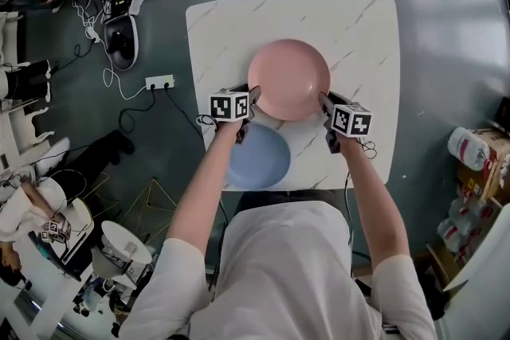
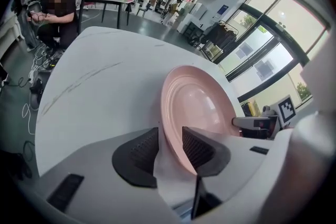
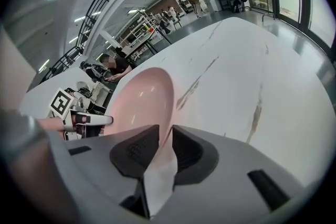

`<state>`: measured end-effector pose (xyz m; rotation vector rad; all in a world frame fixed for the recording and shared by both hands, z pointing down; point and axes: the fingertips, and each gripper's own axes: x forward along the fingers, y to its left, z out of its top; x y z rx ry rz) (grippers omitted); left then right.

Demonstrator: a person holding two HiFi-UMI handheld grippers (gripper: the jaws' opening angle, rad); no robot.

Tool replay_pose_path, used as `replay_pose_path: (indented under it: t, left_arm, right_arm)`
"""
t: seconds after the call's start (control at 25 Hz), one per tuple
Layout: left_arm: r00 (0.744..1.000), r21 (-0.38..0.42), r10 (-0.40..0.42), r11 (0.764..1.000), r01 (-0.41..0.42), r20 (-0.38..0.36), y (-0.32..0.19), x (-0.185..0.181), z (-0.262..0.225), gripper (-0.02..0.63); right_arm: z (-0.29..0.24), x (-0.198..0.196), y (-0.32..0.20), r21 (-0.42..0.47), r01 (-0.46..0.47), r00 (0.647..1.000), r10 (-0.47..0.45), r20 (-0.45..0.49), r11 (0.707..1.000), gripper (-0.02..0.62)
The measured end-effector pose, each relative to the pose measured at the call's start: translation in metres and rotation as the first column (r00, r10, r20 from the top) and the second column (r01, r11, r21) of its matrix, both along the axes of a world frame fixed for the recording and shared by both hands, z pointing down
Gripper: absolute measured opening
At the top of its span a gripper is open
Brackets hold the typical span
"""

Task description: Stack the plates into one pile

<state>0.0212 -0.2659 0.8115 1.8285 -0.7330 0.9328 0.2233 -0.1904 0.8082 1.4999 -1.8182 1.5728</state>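
Note:
A pink plate (image 1: 288,80) lies in the middle of the white marble table (image 1: 358,28). My left gripper (image 1: 253,99) is shut on its left rim and my right gripper (image 1: 325,101) is shut on its right rim. In the left gripper view the pink plate (image 2: 197,107) runs edge-on between the dark pads of the left gripper (image 2: 170,147). In the right gripper view the plate's rim (image 3: 142,102) sits in the narrow gap of the right gripper (image 3: 165,144). A blue plate (image 1: 263,159) rests at the table's near left corner, partly hidden under my left forearm.
The table's far half shows bare marble. On the floor to the left lie a power strip (image 1: 159,81) and cables, with seated people at the far left. Boxes and bottles (image 1: 478,163) stand on the floor at the right.

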Motion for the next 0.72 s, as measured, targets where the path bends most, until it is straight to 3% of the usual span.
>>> replay_pose_path:
  t: [0.28,0.72]
  left_arm:
    - [1.0,0.001,-0.015,1.0,0.015,0.017,0.004,-0.004,0.002,0.08]
    - [0.998,0.033,-0.063,0.997,0.063,-0.025,0.008,-0.006,-0.017,0.071]
  right_arm:
    - [0.001,0.002,-0.002,-0.011,-0.055,0.999,0.055,0.0,0.998,0.076]
    - [-0.01,0.003,0.007,0.003,-0.077,0.997,0.077,-0.015,0.997,0.071]
